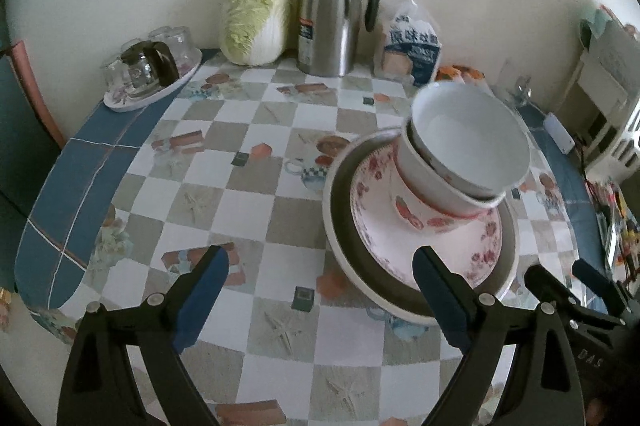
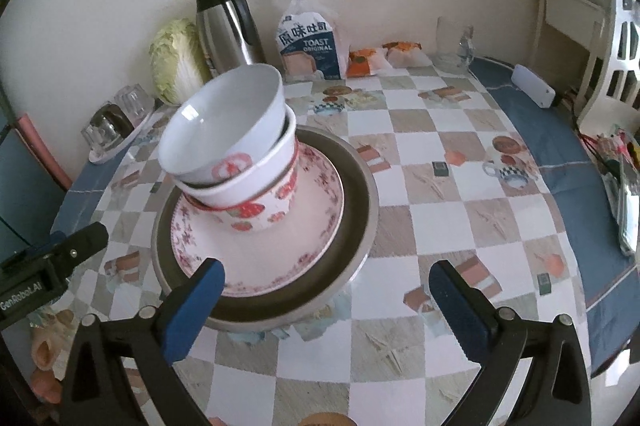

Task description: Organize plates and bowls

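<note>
Stacked bowls (image 2: pixel 236 146) on floral plate (image 2: pixel 312 226), centre frame, on table (image 2: pixel 460 194); left gripper (image 1: pixel 320 290) and right gripper (image 2: pixel 326 300) jaws wide, empty

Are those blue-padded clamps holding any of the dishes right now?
No. The left gripper and right gripper are both open and empty beside the stacked bowls.

Black-framed left claw (image 1: pixel 322 274) and right claw (image 2: pixel 326 286), blue pads, silver screws.
</note>
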`<action>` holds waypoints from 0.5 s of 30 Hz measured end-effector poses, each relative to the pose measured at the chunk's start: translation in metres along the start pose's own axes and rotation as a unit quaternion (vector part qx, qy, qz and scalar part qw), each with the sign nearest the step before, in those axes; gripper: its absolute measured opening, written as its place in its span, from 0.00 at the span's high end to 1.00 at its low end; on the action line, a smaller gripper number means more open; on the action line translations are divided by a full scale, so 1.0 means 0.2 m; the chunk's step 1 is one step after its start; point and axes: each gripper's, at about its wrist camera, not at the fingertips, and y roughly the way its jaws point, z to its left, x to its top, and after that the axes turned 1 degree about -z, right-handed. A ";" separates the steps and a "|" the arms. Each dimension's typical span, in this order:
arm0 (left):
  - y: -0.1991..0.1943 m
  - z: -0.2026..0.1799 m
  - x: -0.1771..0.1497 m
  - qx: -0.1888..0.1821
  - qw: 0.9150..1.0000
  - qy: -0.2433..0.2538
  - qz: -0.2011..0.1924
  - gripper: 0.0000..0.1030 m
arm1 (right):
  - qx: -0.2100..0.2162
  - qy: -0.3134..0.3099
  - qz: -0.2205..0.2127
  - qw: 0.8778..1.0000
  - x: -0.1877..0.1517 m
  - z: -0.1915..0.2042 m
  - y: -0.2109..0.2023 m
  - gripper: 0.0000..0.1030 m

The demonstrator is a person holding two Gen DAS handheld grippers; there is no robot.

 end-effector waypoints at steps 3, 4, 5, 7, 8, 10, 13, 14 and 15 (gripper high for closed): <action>0.02 -0.04 -0.02 0.010 1.000 0.025 0.012 0.09 | -0.002 0.001 0.003 1.000 -0.01 -0.01 -0.01 0.00; 0.02 -0.06 -0.03 0.015 0.999 0.033 0.016 0.09 | -0.003 0.001 0.003 1.000 -0.02 -0.01 -0.01 0.00; 0.03 -0.07 -0.03 0.020 0.999 0.040 0.020 0.09 | -0.004 0.001 0.003 1.000 -0.02 -0.01 -0.01 0.00; 0.04 -0.07 -0.03 0.021 0.999 0.044 0.025 0.09 | -0.005 0.001 0.005 1.000 -0.02 -0.02 -0.01 0.00; 0.04 -0.07 -0.04 0.020 0.998 0.043 0.028 0.09 | -0.007 0.001 0.007 1.000 -0.03 -0.02 -0.01 0.00; 0.05 -0.07 -0.04 0.022 0.998 0.043 0.031 0.09 | -0.009 0.004 0.010 1.000 -0.03 -0.03 -0.01 0.00; 0.05 -0.07 -0.05 0.026 0.998 0.043 0.034 0.09 | -0.012 0.006 0.015 1.000 -0.05 -0.04 -0.01 0.00; 0.05 -0.07 -0.05 0.026 0.998 0.044 0.036 0.09 | -0.012 0.007 0.015 1.000 -0.05 -0.04 -0.01 0.00; 0.05 -0.07 -0.05 0.027 0.998 0.044 0.036 0.09 | -0.012 0.007 0.015 1.000 -0.05 -0.04 -0.02 0.00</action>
